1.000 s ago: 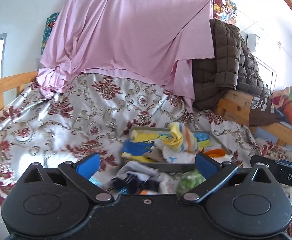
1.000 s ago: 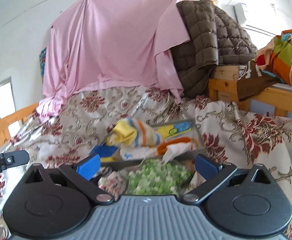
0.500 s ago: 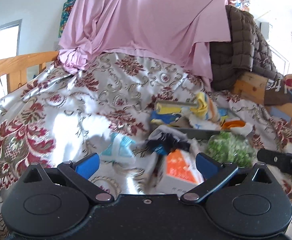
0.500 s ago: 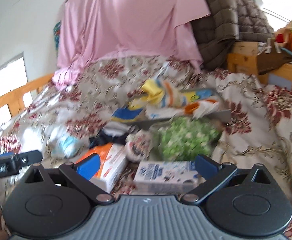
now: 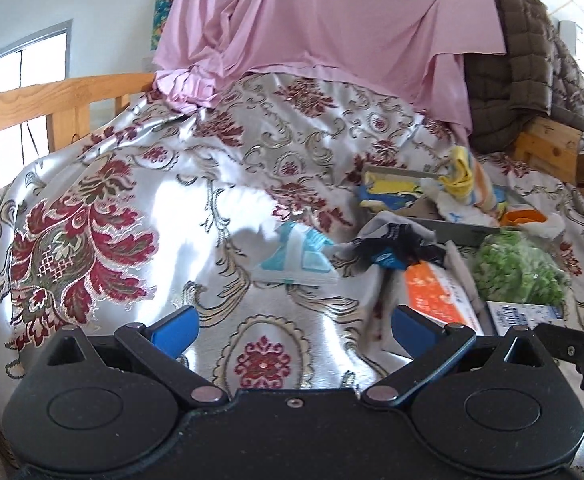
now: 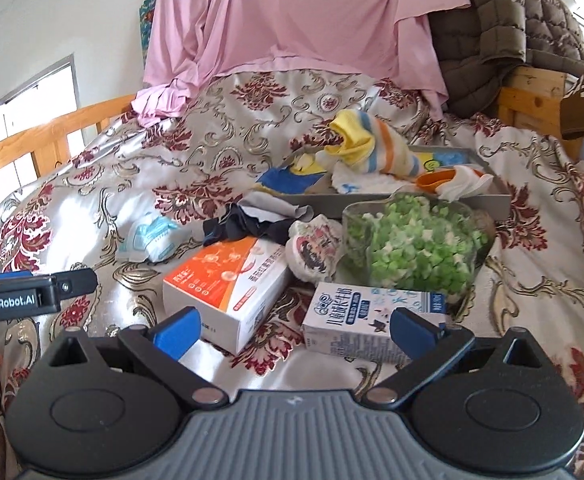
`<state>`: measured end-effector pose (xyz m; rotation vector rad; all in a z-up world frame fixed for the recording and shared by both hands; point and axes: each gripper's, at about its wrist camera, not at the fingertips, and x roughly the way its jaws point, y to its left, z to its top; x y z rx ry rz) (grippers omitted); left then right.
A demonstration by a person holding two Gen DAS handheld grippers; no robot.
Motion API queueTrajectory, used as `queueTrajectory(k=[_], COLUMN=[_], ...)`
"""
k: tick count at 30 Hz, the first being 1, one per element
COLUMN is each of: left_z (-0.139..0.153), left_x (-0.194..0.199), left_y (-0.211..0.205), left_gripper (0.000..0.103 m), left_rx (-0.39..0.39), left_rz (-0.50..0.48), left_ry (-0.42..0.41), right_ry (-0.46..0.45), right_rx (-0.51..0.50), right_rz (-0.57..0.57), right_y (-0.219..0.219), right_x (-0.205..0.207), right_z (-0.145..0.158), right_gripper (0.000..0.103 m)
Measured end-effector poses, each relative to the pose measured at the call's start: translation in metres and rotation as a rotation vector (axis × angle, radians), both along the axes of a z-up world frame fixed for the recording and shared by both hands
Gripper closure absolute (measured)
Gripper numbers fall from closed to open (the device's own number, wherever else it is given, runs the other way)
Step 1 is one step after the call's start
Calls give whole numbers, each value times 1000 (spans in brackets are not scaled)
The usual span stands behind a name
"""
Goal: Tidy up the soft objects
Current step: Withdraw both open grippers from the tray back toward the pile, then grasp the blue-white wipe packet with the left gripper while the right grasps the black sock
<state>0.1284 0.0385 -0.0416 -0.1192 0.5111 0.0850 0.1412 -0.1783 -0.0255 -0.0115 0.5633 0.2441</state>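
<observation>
**Waiting on the bedspread, loose soft goods lie ahead of two idle tongs**

Lying crumpled on the floral bedspread (image 6: pixel 92 184), a black-and-grey cloth bundle (image 6: pixel 252 220) sits just in front of the grey tray (image 6: pixel 499 200), which already carries a striped yellow sock (image 6: pixel 367 148) and other small textiles. A packet of blue face masks (image 6: pixel 152 236) rests to the bundle's left, slightly apart from it, its long axis running roughly left to right across the view. A round cartoon-print pouch (image 6: pixel 315 248) lies to the bundle's right, touching a clear bag of green pieces (image 6: pixel 411 240).

From the right tongs (image 6: pixel 292 328) the cloth bundle lies straight ahead and a little left, beyond an orange-and-white box (image 6: pixel 228 284) and beside a milk carton (image 6: pixel 371 316) that sit nearest the blue fingertips. From the left tongs (image 5: pixel 292 324) the mask packet (image 5: pixel 295 258) lies almost dead ahead with only bare bedspread between, while the cloth bundle (image 5: pixel 391 244) sits further right. On that showing the left hand looks the nearer and less obstructed for the masks; the right would have to reach over the boxes for the cloth.

Both tongs stand wide apart and hold nothing. The tray lies behind all the loose items, so any pick would likely travel forward and rightward to it.
</observation>
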Motion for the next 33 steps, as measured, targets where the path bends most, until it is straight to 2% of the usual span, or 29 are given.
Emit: queueTrajectory(k=[16, 25, 33], left_z=[-8, -11, -15], left_x=[27, 53, 93], left_y=[28, 37, 39], left_gripper=[1, 1, 1], left_rx=[-49, -83, -121], left_rz=[97, 74, 18], left_ry=[4, -2, -9], right_ry=[-2, -21, -89], right_rx=[-4, -29, -56], right_rz=[44, 103, 146], right_y=[15, 30, 41], right_x=[15, 21, 30], right_z=[-8, -15, -10], right_gripper=[0, 0, 0])
